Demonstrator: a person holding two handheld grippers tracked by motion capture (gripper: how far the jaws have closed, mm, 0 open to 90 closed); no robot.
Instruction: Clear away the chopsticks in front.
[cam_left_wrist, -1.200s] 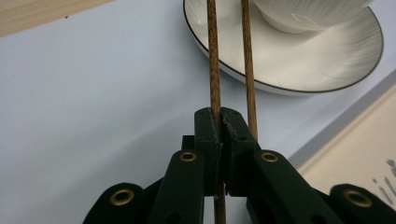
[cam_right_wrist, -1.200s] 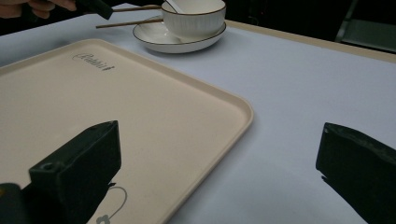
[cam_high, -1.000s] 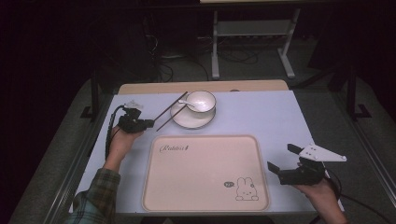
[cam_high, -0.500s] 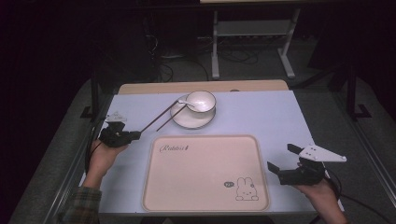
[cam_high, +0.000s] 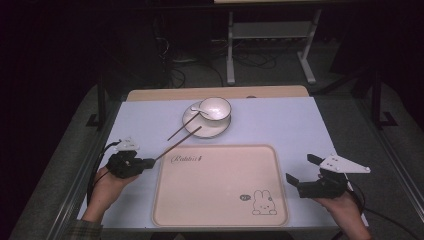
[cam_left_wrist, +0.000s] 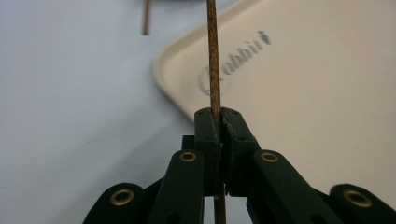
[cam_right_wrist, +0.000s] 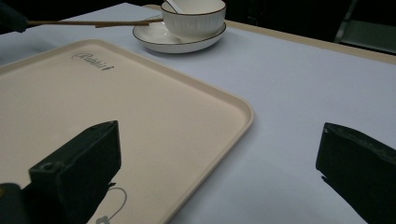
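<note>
My left gripper (cam_left_wrist: 218, 122) clamps a thin brown wooden chopstick (cam_left_wrist: 213, 56), clear up close. My right gripper (cam_right_wrist: 219, 168) gapes wide beside the cream rectangular tray (cam_right_wrist: 140, 112).

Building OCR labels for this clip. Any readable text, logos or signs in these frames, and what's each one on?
"Rabbit": cursive brown script on the beige rectangular plastic tray, near its far left corner; the first letter is ornate, so the reading is likely, not certain.
Small round badge beside the tray's rabbit drawing: too small to read.
The white bowl, the white saucer and the brown chopsticks carry no readable text.
</note>
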